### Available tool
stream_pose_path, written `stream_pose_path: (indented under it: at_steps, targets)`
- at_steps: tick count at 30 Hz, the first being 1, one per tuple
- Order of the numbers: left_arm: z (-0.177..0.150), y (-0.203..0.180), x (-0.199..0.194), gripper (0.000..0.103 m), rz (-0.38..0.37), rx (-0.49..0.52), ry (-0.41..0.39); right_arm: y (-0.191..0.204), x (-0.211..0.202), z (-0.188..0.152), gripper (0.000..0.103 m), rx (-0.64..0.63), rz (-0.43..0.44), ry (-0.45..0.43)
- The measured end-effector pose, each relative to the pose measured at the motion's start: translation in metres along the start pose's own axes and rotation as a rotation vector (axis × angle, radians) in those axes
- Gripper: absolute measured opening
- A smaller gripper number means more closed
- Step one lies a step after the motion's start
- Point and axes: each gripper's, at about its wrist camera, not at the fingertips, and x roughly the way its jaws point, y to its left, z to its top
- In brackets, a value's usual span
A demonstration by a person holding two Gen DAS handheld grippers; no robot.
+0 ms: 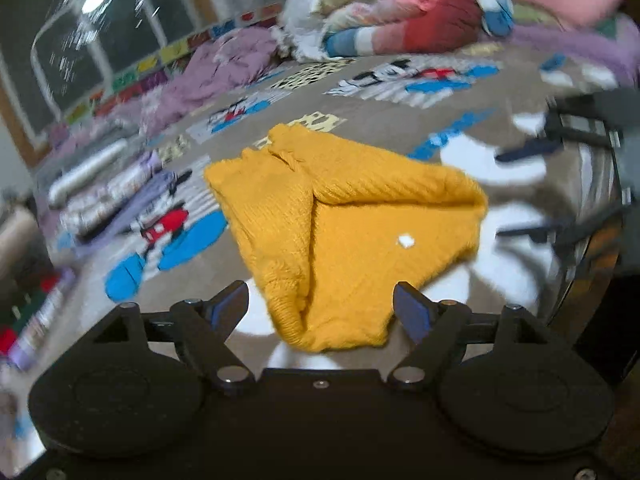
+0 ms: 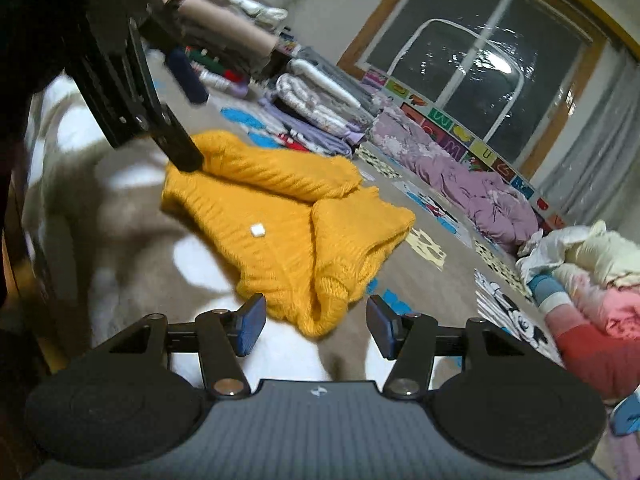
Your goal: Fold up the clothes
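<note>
Cartoon-print bedding covers the bed on which we see the yellow knit sweater, folded into a rough triangle with a small white tag on top. Our left gripper stands wide and empty just short of its near corner. Our right gripper is likewise spread and empty. Folded stacks and, apparently, a lilac quilt lie behind.

Home bedroom: cartoon bedspread, clothes piles.
</note>
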Motion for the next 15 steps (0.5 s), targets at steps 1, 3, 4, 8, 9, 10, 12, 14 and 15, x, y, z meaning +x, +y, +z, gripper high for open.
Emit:
stream_pose_path:
  at_steps: [1, 3, 4, 8, 9, 10, 12, 14, 15]
  targets:
    - [-0.003, -0.003, 0.0, 0.08, 0.013, 0.047, -0.002, 0.001, 0.001, -0.001, 0.056, -0.016, -0.003, 0.007]
    - [-0.008, -0.007, 0.005, 0.08, 0.037, 0.107, -0.005, 0.003, 0.005, -0.002, 0.056, -0.042, -0.007, 0.015]
    - [-0.011, -0.009, 0.007, 0.08, 0.05, 0.135, -0.006, 0.005, 0.007, -0.003, 0.056, -0.057, -0.01, 0.017]
    - [-0.021, -0.017, 0.016, 0.079, 0.098, 0.248, -0.01, 0.011, 0.015, -0.004, 0.057, -0.104, -0.018, 0.022]
    - [-0.024, -0.018, 0.018, 0.079, 0.111, 0.276, -0.011, 0.013, 0.017, -0.004, 0.058, -0.117, -0.022, 0.023]
    - [-0.026, -0.02, 0.02, 0.079, 0.123, 0.304, -0.013, 0.014, 0.019, -0.004, 0.058, -0.129, -0.029, 0.023]
    - [-0.031, -0.024, 0.025, 0.08, 0.147, 0.36, -0.015, 0.014, 0.022, -0.005, 0.061, -0.147, -0.039, 0.022]
    - [-0.036, -0.027, 0.03, 0.08, 0.172, 0.416, -0.017, 0.013, 0.025, -0.006, 0.064, -0.159, -0.047, 0.019]
    - [-0.039, -0.029, 0.032, 0.08, 0.184, 0.444, -0.018, 0.014, 0.027, -0.007, 0.065, -0.165, -0.051, 0.016]
